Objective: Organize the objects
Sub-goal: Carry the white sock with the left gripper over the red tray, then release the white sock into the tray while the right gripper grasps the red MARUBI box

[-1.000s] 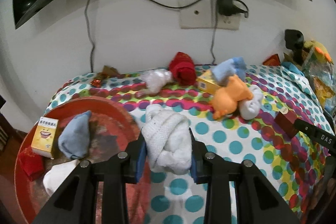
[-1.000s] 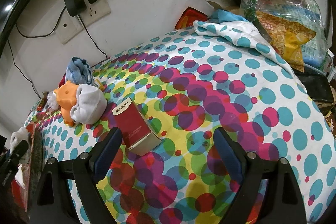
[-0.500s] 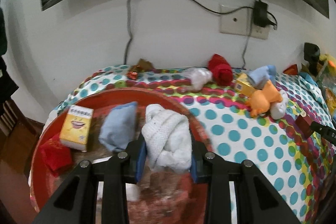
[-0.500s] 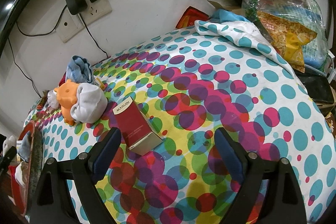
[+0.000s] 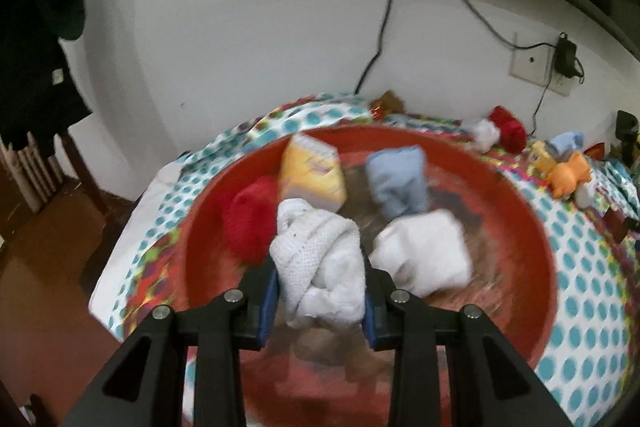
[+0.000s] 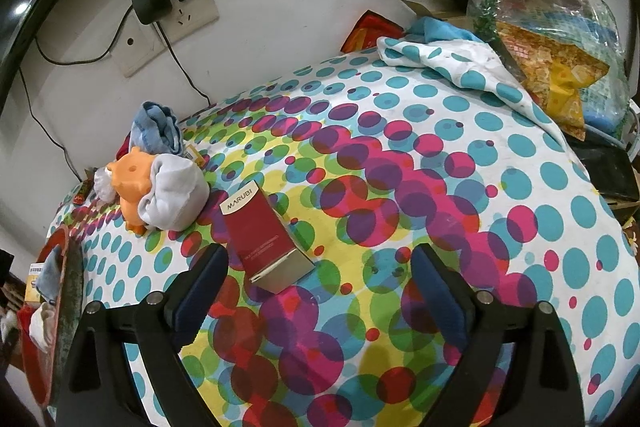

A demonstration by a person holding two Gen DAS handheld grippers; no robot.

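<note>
Right now my left gripper (image 5: 320, 291) is pinching a white knitted sock bundle (image 5: 320, 267) between its blue pads, and that bundle hangs over the red tray (image 5: 536, 247) at the end of the polka-dot tablecloth (image 6: 400, 187). Inside the tray I can see a red cloth bundle (image 5: 250, 219) at the left, a yellow carton (image 5: 312, 171) behind it, a light blue sock roll (image 5: 398, 183) toward the back and a second white bundle (image 5: 424, 255) just beside my held one; the left view is blurred, so finer detail escapes me. My right gripper (image 6: 320, 291) is over the cloth with its jaws opening, wide apart and nothing pressed by the pads; a red box marked MARUBI (image 6: 264, 235) lies on the cloth just ahead of them, nearer the left finger and apart from it. Beyond the box an orange toy (image 6: 134, 183) touches a grey-white sock roll (image 6: 176, 195), with a blue rolled sock (image 6: 156, 129) behind them near the wall. From the right view the red tray shows edge-on at the far left.
</note>
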